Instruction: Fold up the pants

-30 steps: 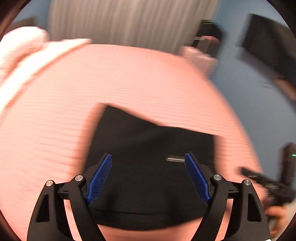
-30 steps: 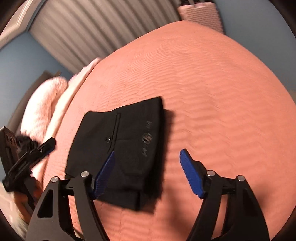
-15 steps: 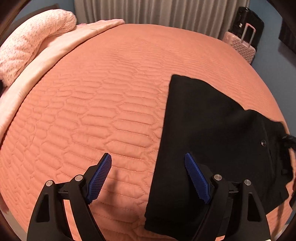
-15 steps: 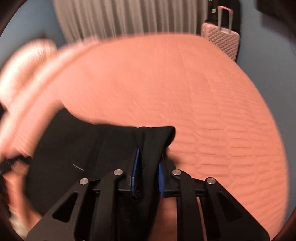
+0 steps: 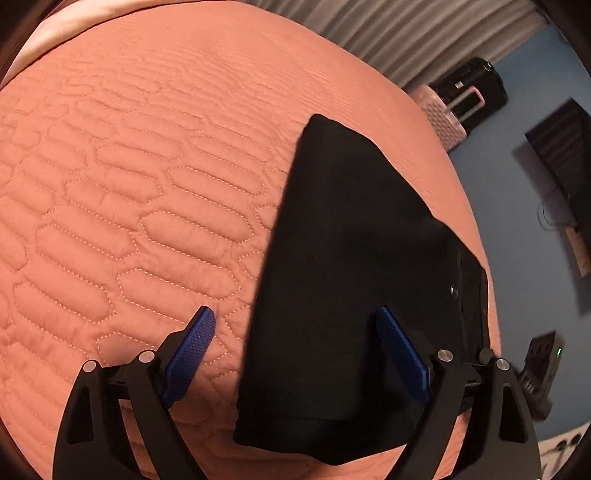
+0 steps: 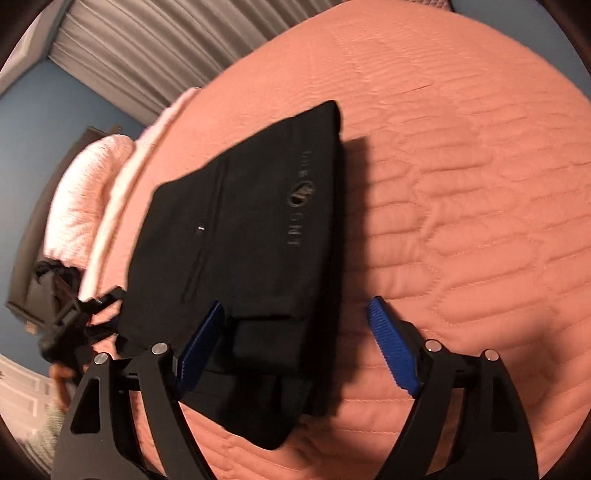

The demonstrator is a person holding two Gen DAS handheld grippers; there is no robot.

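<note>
Black pants lie folded in a compact stack on the orange quilted bed. In the right wrist view the pants show a grey logo and a pocket seam. My left gripper is open just above the near edge of the stack, empty. My right gripper is open over the other near corner, empty. The left gripper also shows at the far left of the right wrist view, in a hand.
Pale pink pillows and a folded blanket lie at the head of the bed. A pink suitcase and a black suitcase stand by grey curtains. A dark box stands on the floor past the bed's edge.
My right gripper was shut on a fold of the pants half a second ago; now it is open and the fold lies flat. The left gripper stayed open and shifted slightly.
</note>
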